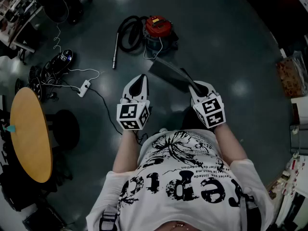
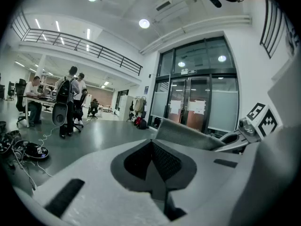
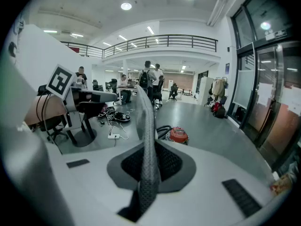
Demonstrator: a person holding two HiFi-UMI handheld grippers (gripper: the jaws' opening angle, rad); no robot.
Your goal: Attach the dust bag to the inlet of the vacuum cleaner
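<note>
Steadily carry the dust bag (image 1: 166, 73), pinched in the right claw (image 1: 194, 87), to the vacuum cleaner (image 1: 158, 29) well ahead on the floor (image 1: 231, 47); open the shut, empty left claw (image 1: 140, 78) to steady it.

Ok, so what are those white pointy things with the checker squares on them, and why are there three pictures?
Those are two grippers, like big pincers. A person holds one in each hand, and the squared cubes are part of them. The head view comes from a camera on the person's head, looking down. It shows the left gripper and the right gripper above the grey floor. The other two pictures come from small cameras riding on each gripper. On the floor stands a red vacuum cleaner with its black hose. The right gripper pinches a flat grey dust bag. The left gripper is shut, with nothing in it.
</note>
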